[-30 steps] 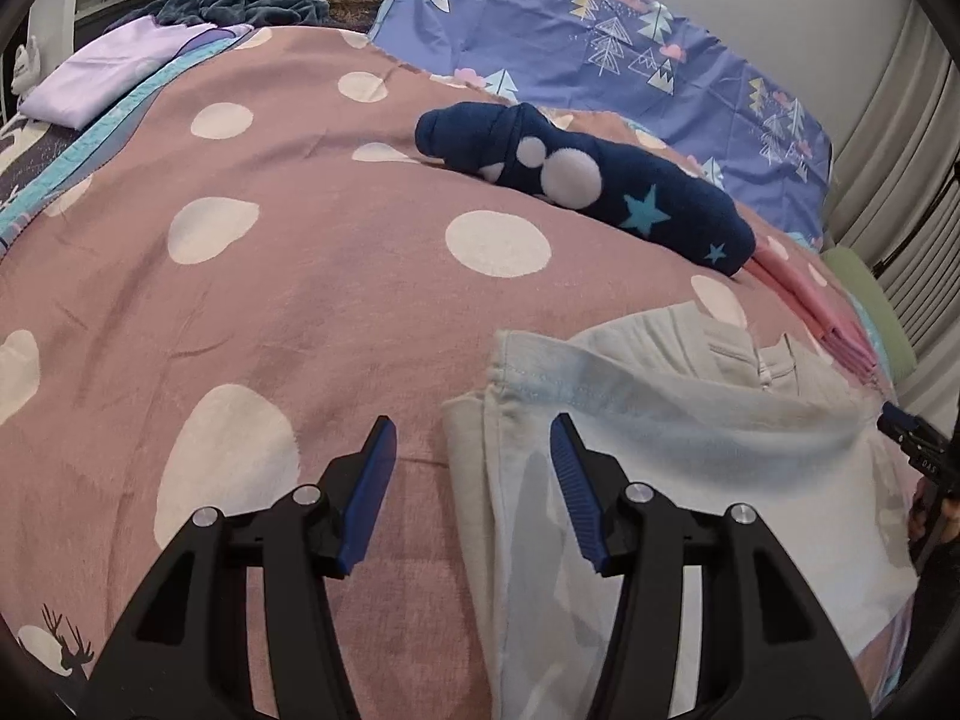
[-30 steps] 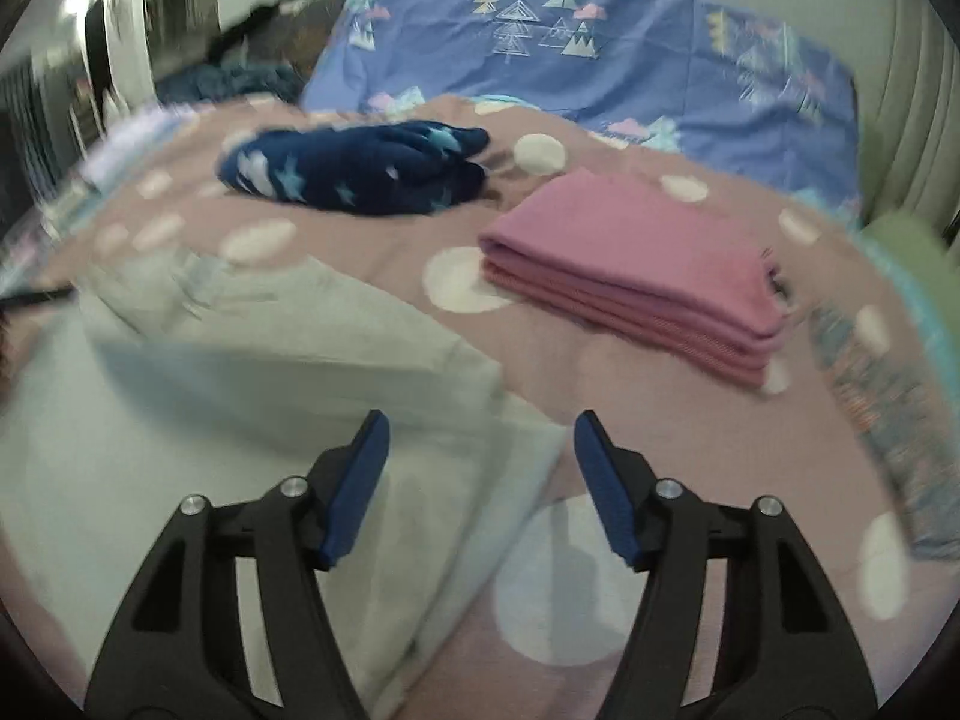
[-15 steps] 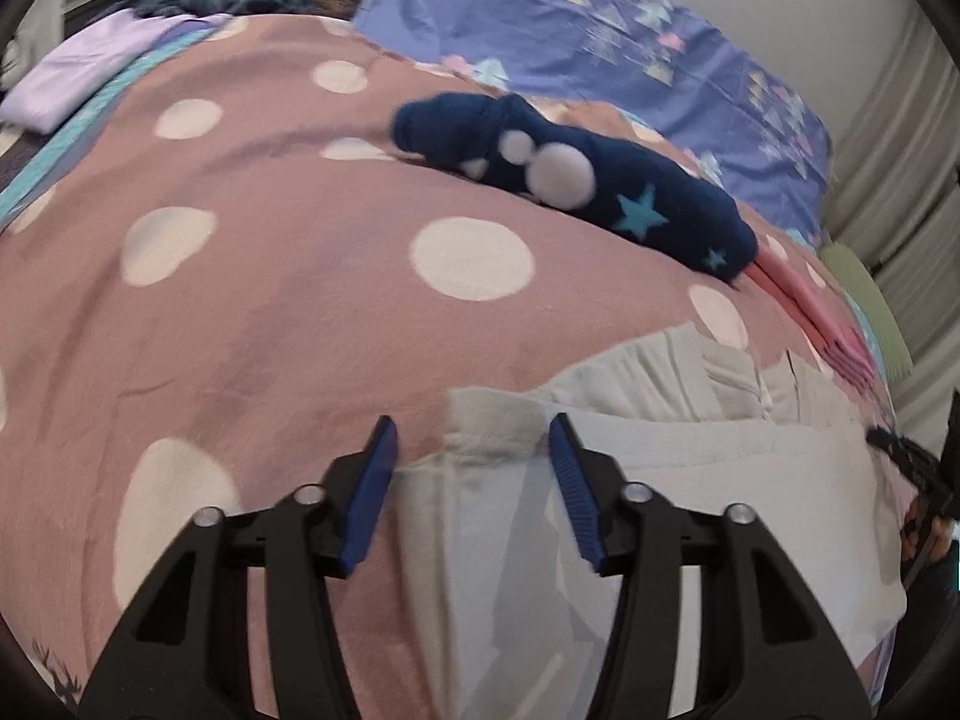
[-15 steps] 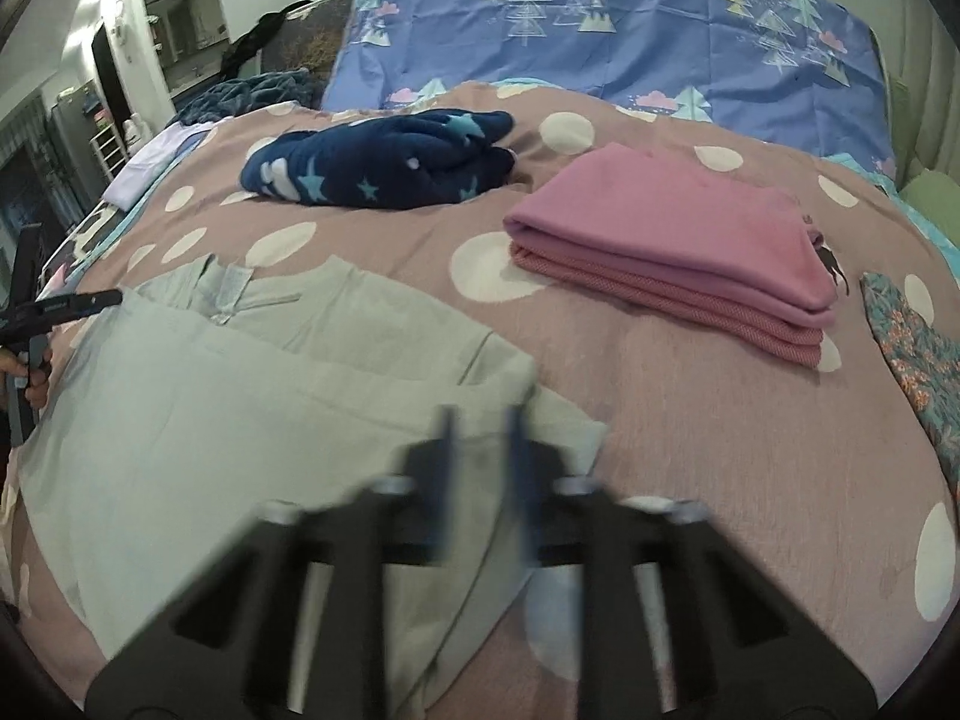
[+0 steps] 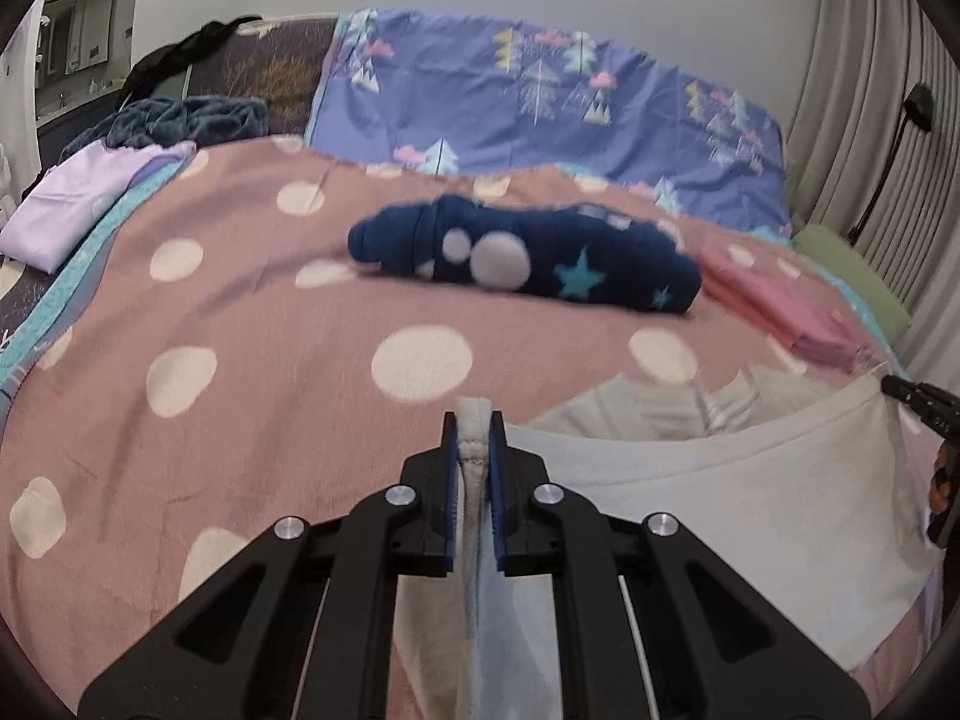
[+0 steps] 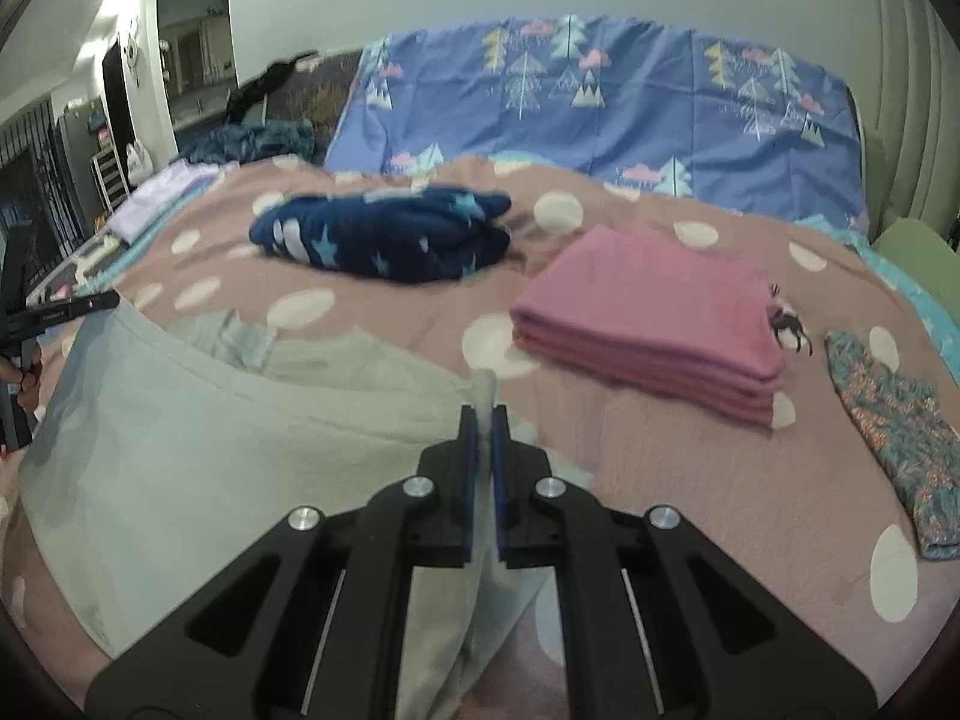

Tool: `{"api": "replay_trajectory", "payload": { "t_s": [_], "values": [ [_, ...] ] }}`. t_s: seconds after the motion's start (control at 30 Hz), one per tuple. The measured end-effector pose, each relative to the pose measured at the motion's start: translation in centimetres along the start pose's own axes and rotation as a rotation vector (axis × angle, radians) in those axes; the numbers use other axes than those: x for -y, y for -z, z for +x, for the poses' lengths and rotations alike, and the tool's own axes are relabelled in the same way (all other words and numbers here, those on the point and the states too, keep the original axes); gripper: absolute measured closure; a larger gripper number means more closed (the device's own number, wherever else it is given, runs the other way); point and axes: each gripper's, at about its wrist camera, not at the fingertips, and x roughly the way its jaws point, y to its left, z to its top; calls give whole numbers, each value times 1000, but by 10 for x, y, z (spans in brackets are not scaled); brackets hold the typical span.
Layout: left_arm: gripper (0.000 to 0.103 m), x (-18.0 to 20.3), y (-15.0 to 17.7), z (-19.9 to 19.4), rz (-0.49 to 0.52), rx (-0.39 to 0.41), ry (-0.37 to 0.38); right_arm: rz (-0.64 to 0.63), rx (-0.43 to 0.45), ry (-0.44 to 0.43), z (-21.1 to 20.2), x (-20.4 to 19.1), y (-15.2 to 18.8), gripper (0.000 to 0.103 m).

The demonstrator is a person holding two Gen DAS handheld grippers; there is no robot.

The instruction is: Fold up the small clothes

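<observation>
Two corners of the pale grey garment are pinched, one in the left gripper and one in the right gripper, both clamped on its hem. Lifted edge hangs slack above the rest lying on the bed; the cloth looks light and limp, best held at the corners. Polka-dot cover looks soft; folded pink stack and navy star bundle lie behind
</observation>
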Motion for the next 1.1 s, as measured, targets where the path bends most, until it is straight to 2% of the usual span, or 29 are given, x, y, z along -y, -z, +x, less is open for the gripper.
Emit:
{"api": "replay_trajectory", "payload": {
  "t_s": [0.1, 0.17, 0.2, 0.23, 0.27, 0.3, 0.4, 0.47, 0.57, 0.67, 0.77, 0.83, 0.93, 1.1],
  "values": [
    [95, -5, -14, -3, -11, 34, -24, 15, 47, 18, -2, 4, -16, 98],
    [94, -11, -23, 6, -37, 29, -38, 56, 38, 6, 10, 14, -30, 95],
    [90, -14, -23, 16, -54, 11, -68, 67, 25, 7, 18, 17, -33, 82],
    [81, -16, -22, 24, -67, -5, -99, 79, -13, 38, 34, 21, -32, 75],
    [58, -18, -20, 30, -83, -27, -128, 86, -46, 50, 43, 22, -29, 71],
    [56, -20, -17, 34, -101, -42, -142, 102, -97, 48, 53, 24, -21, 71],
    [54, -9, -1, 28, -106, -56, -81, 127, -132, 26, 48, 28, 5, 70],
    [54, 20, 13, 18, -40, -74, -39, 156, -152, 16, 40, 38, 20, 70],
    [54, 86, 36, -2, 82, -112, 120, 287, -166, -35, 26, 62, 38, 71],
    [48, 169, 67, -24, 246, -135, 275, 471, -154, -144, 18, 87, 49, 84],
    [48, 243, 100, -38, 354, -170, 411, 584, -178, -284, 20, 100, 56, 84],
    [48, 281, 120, -40, 390, -208, 478, 591, -206, -323, 24, 101, 58, 77],
    [48, 327, 146, -38, 470, -250, 502, 530, -250, -332, 33, 98, 52, 69],
    [48, 370, 171, -35, 569, -274, 467, 522, -311, -465, 59, 103, 37, 52]
  ]
}}
